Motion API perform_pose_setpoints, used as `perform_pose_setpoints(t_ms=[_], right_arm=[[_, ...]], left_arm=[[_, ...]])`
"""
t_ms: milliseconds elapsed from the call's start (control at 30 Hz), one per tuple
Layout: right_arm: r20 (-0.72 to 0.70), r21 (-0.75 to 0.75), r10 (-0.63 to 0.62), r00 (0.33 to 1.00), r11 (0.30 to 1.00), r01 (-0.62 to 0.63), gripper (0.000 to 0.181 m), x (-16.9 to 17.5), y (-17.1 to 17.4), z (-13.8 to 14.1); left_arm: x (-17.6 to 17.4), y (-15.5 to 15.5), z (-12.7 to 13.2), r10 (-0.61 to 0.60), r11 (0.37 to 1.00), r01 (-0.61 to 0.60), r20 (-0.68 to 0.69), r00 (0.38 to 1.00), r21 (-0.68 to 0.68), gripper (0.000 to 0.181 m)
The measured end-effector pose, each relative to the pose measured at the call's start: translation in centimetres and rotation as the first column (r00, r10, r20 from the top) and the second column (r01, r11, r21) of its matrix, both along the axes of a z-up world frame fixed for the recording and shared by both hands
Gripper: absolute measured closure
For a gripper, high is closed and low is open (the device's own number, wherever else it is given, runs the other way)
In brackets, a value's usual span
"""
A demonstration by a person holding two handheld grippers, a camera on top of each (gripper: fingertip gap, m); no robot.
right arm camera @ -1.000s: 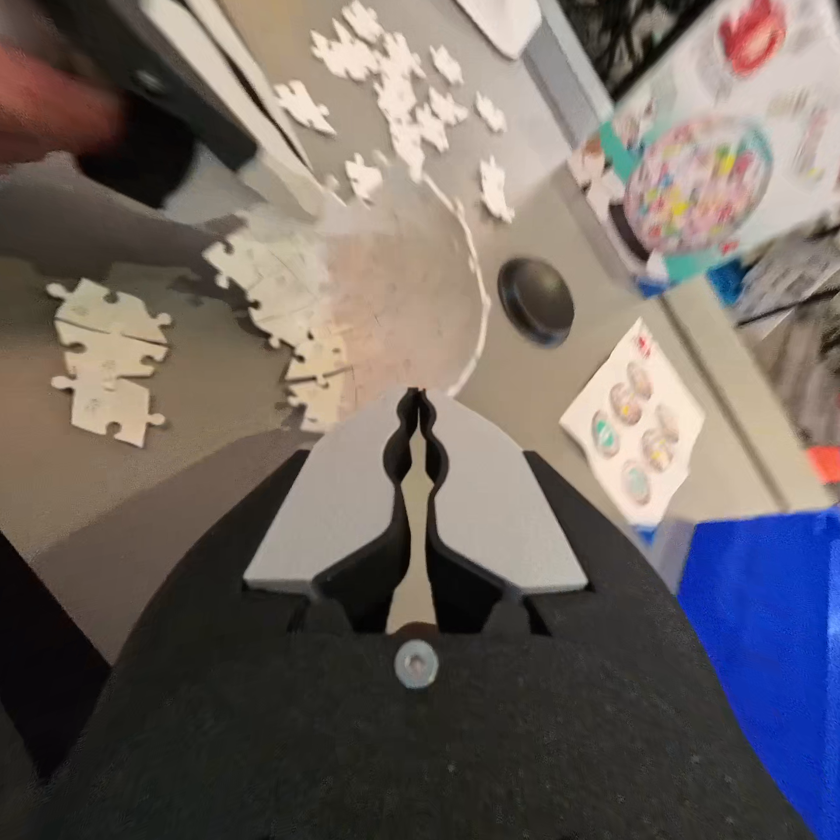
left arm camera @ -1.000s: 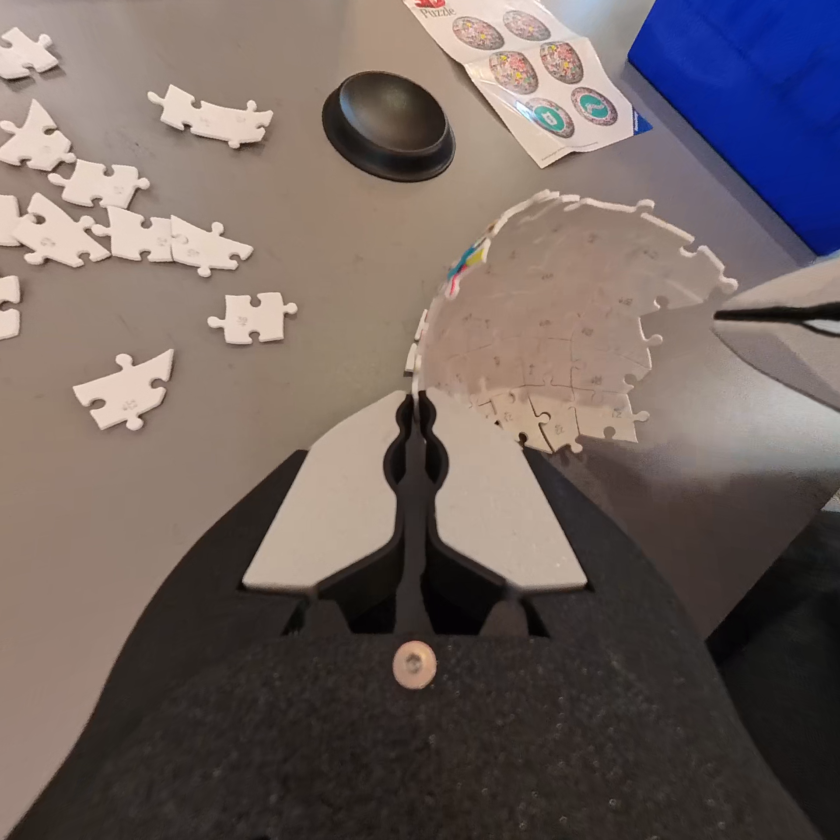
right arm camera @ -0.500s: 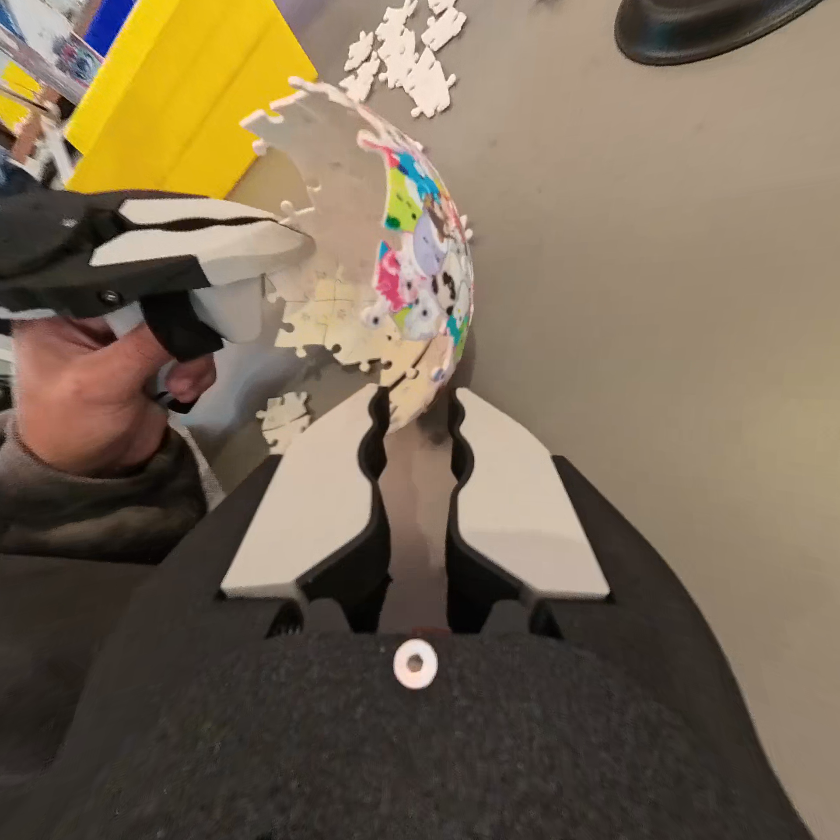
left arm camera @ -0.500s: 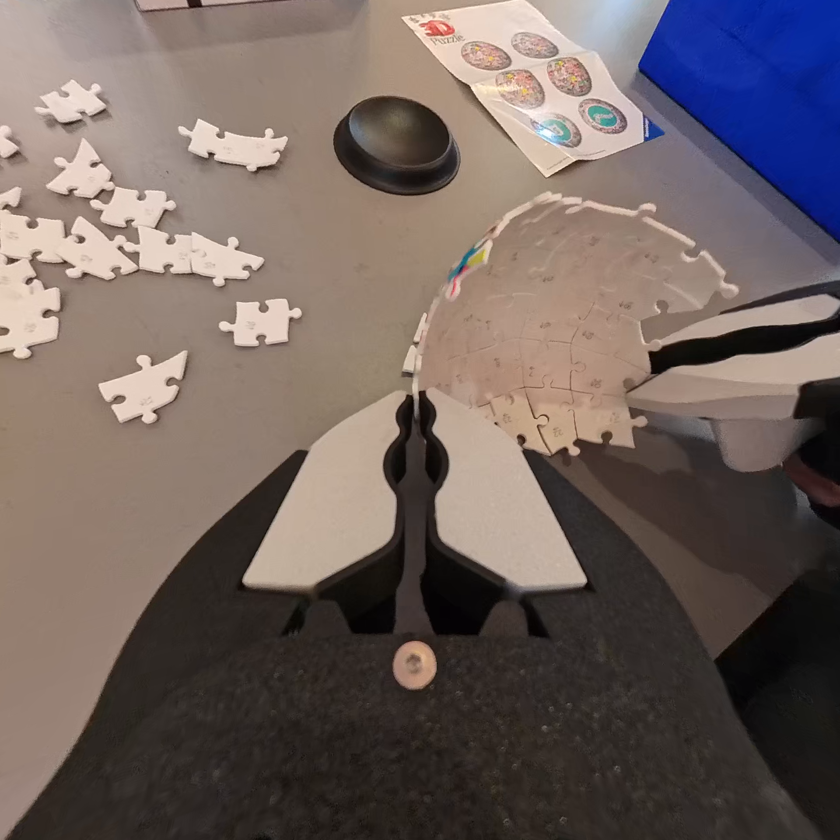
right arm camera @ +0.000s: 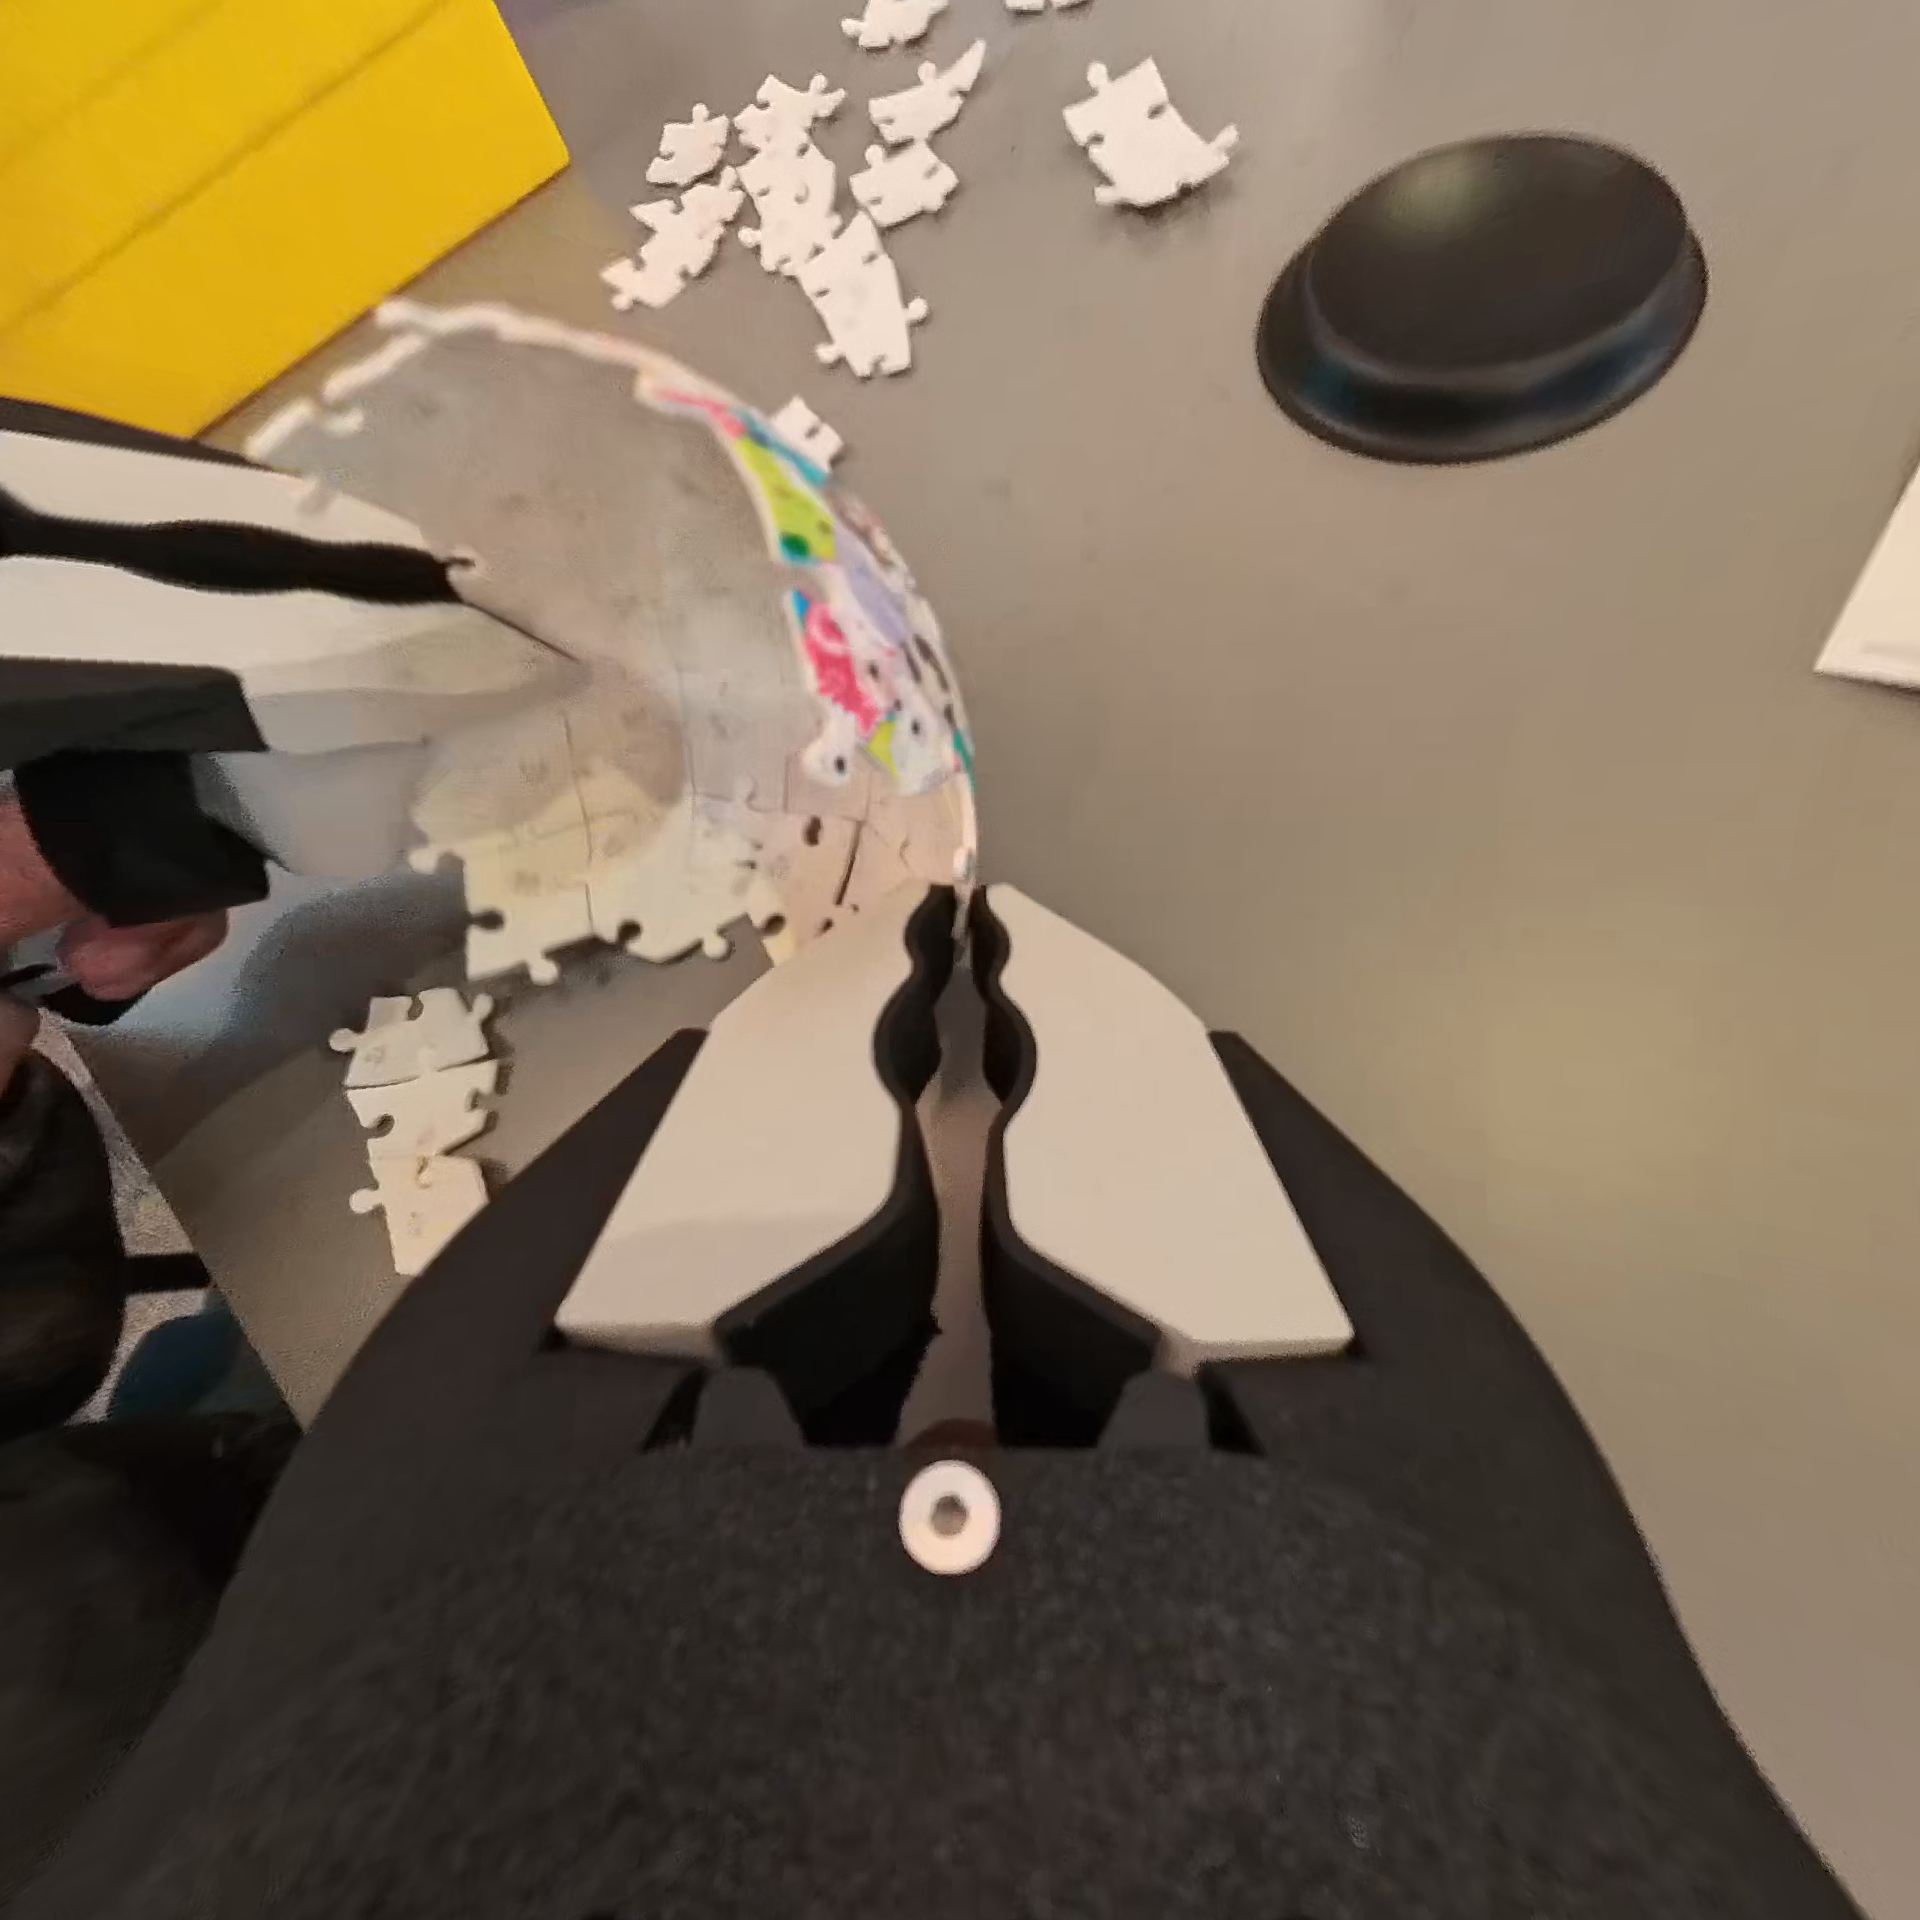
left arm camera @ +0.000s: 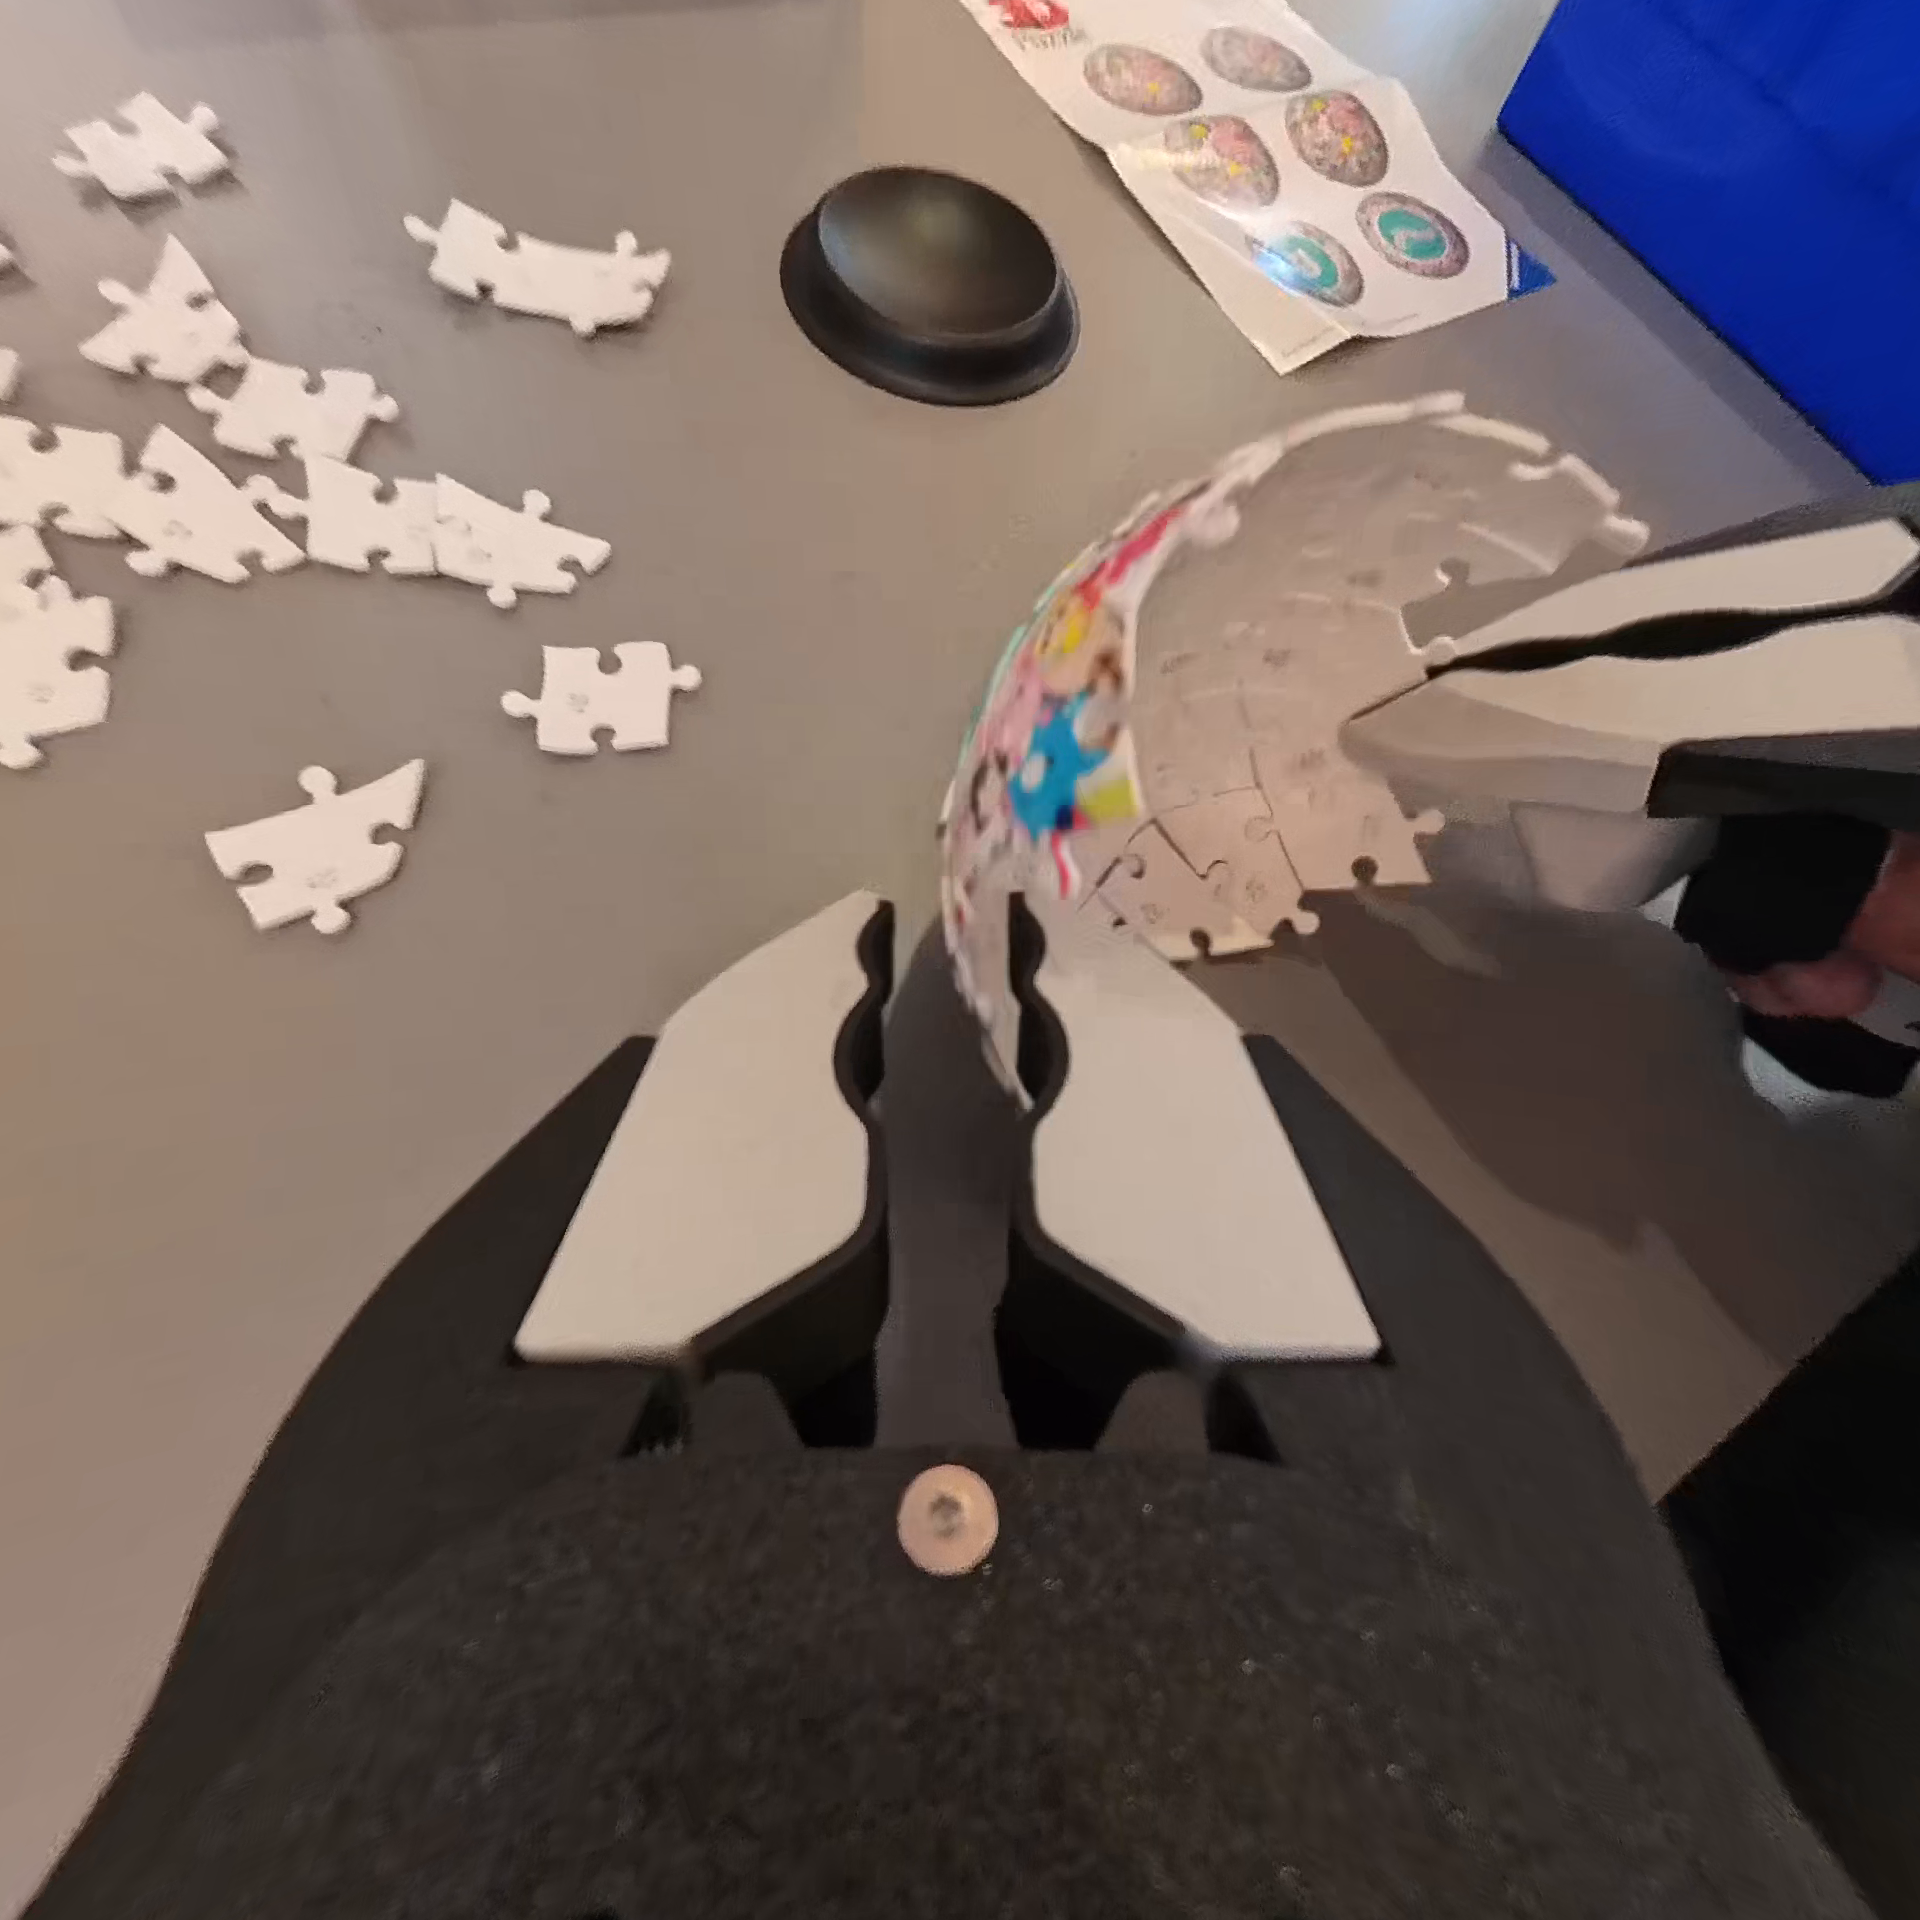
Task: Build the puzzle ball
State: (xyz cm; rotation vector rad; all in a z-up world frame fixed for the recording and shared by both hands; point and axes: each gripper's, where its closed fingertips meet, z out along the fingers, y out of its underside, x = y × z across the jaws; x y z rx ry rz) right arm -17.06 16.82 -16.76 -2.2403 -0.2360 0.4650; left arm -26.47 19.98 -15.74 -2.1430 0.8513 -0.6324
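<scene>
The half-built puzzle ball shell [left arm camera: 1247, 665] has a white inside and a colourful outside, and is held above the grey table. My left gripper [left arm camera: 948, 914] is open, and the shell's near edge lies in the gap between its fingers. My right gripper [right arm camera: 961, 896] is shut on the shell's [right arm camera: 582, 540] edge. It also shows at the right of the left wrist view [left arm camera: 1423, 655], clamped on the shell's rim. The left gripper shows at the left of the right wrist view [right arm camera: 447, 566], at the shell's opposite rim.
Several loose white pieces [left arm camera: 603, 696] lie on the table at left. A black round stand [left arm camera: 928, 301] and a printed leaflet [left arm camera: 1278, 177] lie beyond it. A blue box [left arm camera: 1745, 187] stands at far right, and a yellow box [right arm camera: 208, 156] and a strip of joined pieces [right arm camera: 426, 1101] show in the right wrist view. Some 11 cm of space lies between my two pairs of fingers.
My left gripper has opened off the shell's edge. My right gripper, open half a second ago, has shut on the shell. The shell has turned and shows more of its coloured side.
</scene>
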Motion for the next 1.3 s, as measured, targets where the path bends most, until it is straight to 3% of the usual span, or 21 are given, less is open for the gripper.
perform_pose_setpoints(t_ms=[167,267,400,600,800,900,967,1033,1167,1300], right_arm=[[0.079,0.06,0.036,0.996,0.997,-0.041,0.178,-0.5,0.5,0.4],[0.063,0.063,0.033,0.997,0.997,-0.037,0.178,-0.7,0.6,0.4],[0.056,0.063,0.04,0.998,0.997,-0.043,0.179,-0.9,0.6,0.3],[0.072,0.067,0.064,0.995,0.995,-0.069,0.177,-1.5,0.3,0.2],[0.206,0.105,0.051,0.977,0.992,-0.074,0.174,-0.5,-0.8,0.5],[0.378,0.232,-0.04,0.925,0.971,-0.053,0.177,0.7,-1.8,2.5],[0.456,0.272,0.038,0.889,0.946,-0.18,0.181,-1.6,-2.6,3.1],[0.514,0.223,0.159,0.843,0.924,-0.311,0.181,-4.7,-3.2,1.6],[0.666,0.151,0.179,0.724,0.918,-0.366,0.181,-6.1,-1.5,-1.1],[0.699,0.099,0.202,0.686,0.922,-0.373,0.181,-6.8,-0.6,-2.2]], left_arm=[[0.1,-0.3,-0.5,-0.032,0.998,0.033,0.019,0.999,-0.058,0.158],[0.0,-0.4,-0.4,-0.041,0.997,0.042,0.013,0.999,-0.057,0.167],[-0.5,0.0,-0.1,-0.005,0.999,0.005,0.0,1.0,-0.041,0.177],[-0.9,0.3,0.1,0.04,0.999,-0.04,-0.028,0.999,-0.02,0.179],[-1.0,0.4,0.4,0.049,0.999,-0.049,-0.039,0.998,0.008,0.179],[-1.1,0.6,0.5,0.059,0.998,-0.058,-0.046,0.997,0.022,0.179],[-1.1,0.7,0.4,0.062,0.998,-0.061,-0.044,0.997,0.019,0.179],[-1.0,0.6,0.3,0.061,0.998,-0.061,-0.045,0.997,0.015,0.179],[-1.0,0.6,0.4,0.058,0.998,-0.057,-0.051,0.997,0.018,0.178],[-1.0,0.5,0.4,0.057,0.998,-0.057,-0.053,0.997,0.015,0.179]])
